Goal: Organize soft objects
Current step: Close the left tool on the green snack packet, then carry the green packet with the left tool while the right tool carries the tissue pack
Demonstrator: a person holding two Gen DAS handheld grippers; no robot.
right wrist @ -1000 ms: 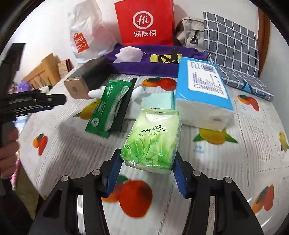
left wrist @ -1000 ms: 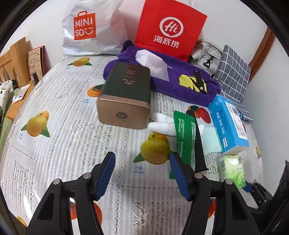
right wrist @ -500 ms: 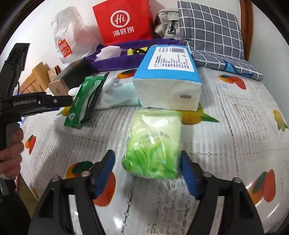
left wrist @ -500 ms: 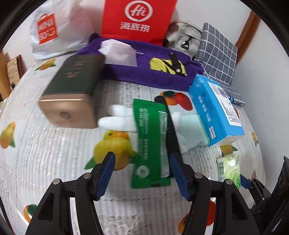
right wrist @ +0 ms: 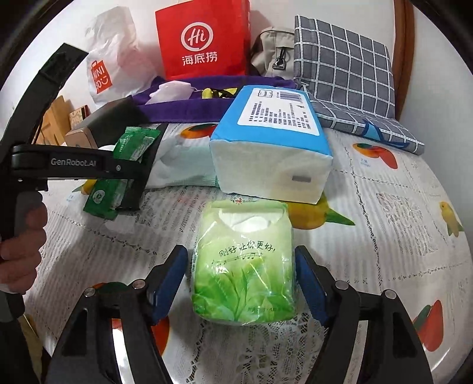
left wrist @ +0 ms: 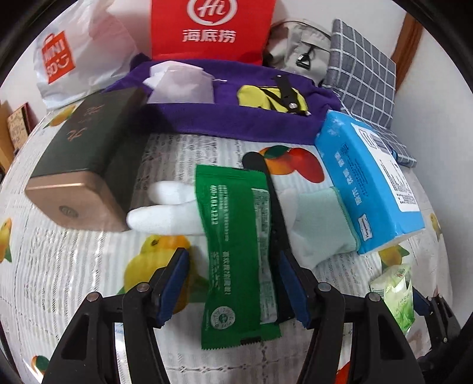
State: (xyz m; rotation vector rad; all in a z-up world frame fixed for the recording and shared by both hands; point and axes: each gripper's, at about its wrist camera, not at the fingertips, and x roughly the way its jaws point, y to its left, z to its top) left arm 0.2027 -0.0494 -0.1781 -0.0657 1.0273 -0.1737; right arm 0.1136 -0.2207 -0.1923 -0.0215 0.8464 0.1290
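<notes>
Straddling the dark green sachet [left wrist: 236,254], the left hand-held gripper [left wrist: 233,283] stood with its blue pads apart, neither one clearly pressing the packet, so it was released. The sachet lay on the fruit-print cloth of the surface [left wrist: 74,265], across a white glove [left wrist: 165,212] with a pale green cuff and a black strip, beside a brown and dark green tin [left wrist: 85,165]. The right hand-held gripper [right wrist: 241,285] was also released, a gap showing on each side of the light green tissue pack [right wrist: 244,265] that rested on the cloth between its pads. Just behind that pack lay the larger blue tissue pack [right wrist: 272,141]. A purple cloth [left wrist: 230,118], a red bag [left wrist: 210,26] and a grey checked cushion [right wrist: 343,62] sat behind them.
</notes>
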